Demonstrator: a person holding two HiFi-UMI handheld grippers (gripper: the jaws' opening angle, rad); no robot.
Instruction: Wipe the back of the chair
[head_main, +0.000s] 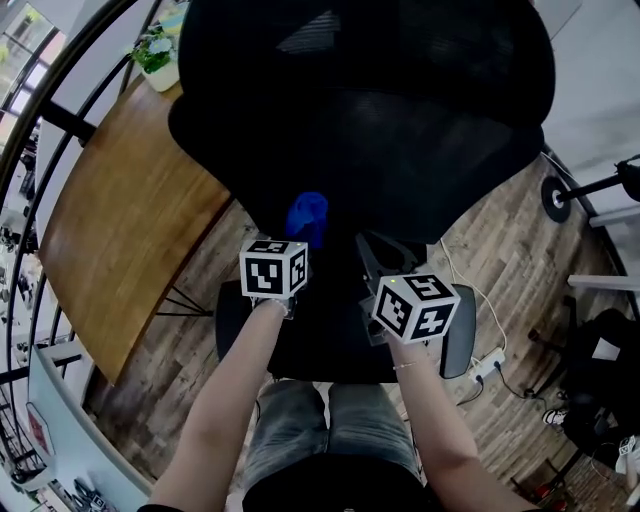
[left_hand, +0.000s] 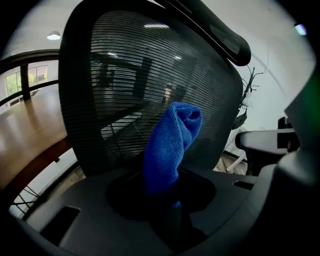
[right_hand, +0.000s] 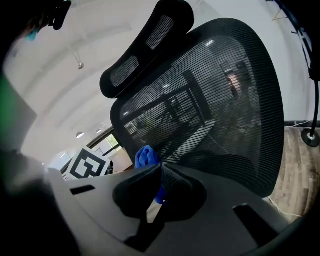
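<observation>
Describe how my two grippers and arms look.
The left gripper and right gripper have dark grey plastic bodies with black jaws. Each carries a white cube with black square markers. The forearms are sleeveless; a thin bracelet circles the right wrist.

Bright, even daylight here. The tall window (left_hand: 15, 82) glows at the far left and glances off the glossy brown wooden surface (left_hand: 22, 135). The black mesh chair back (left_hand: 150, 75) sits backlit and dark. The bright blue microfibre cloth (left_hand: 170, 145) is crisp, the near foreground soft. Fisheye bends and blackens every edge.
</observation>
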